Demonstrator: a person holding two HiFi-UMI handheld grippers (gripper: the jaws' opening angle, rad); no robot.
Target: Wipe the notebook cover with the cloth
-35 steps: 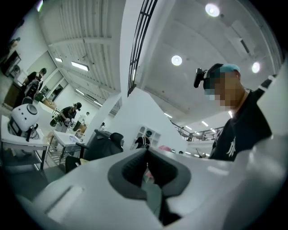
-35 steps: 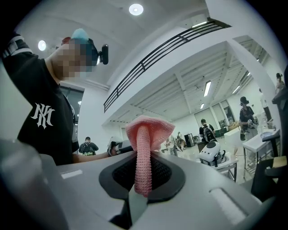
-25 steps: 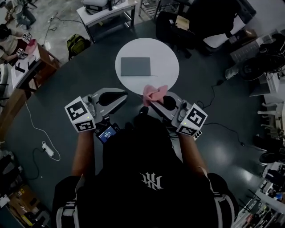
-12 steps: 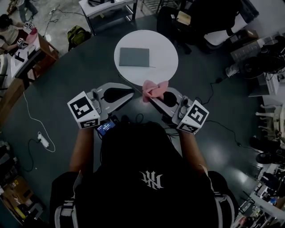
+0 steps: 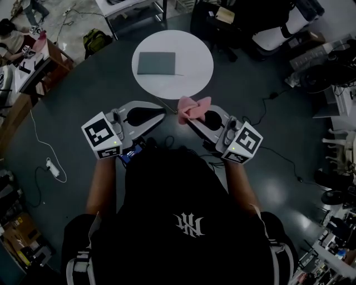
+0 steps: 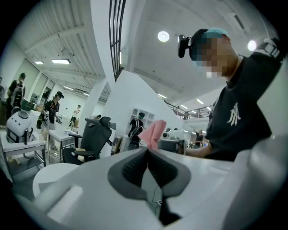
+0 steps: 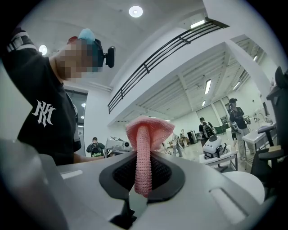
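Note:
A grey notebook (image 5: 156, 63) lies flat on the round white table (image 5: 192, 75), toward its left side. My right gripper (image 5: 187, 117) is shut on a pink knitted cloth (image 5: 191, 108), which bunches up past the jaw tips; in the right gripper view the cloth (image 7: 145, 148) is pinched between the dark pads. My left gripper (image 5: 163, 114) is shut with nothing between its jaws, and in its own view (image 6: 147, 152) the pads meet. Both grippers are held close to the person's chest, short of the table's near edge, tips pointing toward each other.
A white workbench (image 5: 129, 11) stands beyond the table, with a green bag (image 5: 95, 41) on the floor to its left. A wooden desk (image 5: 28, 72) sits at the far left. Cables (image 5: 47, 161) trail across the dark floor. A black chair (image 6: 87, 139) and several people appear in the gripper views.
The head view has shifted, so the table and notebook sit higher and further left in the picture. Both grippers have risen slightly and stay shut, the right one still holding the cloth.

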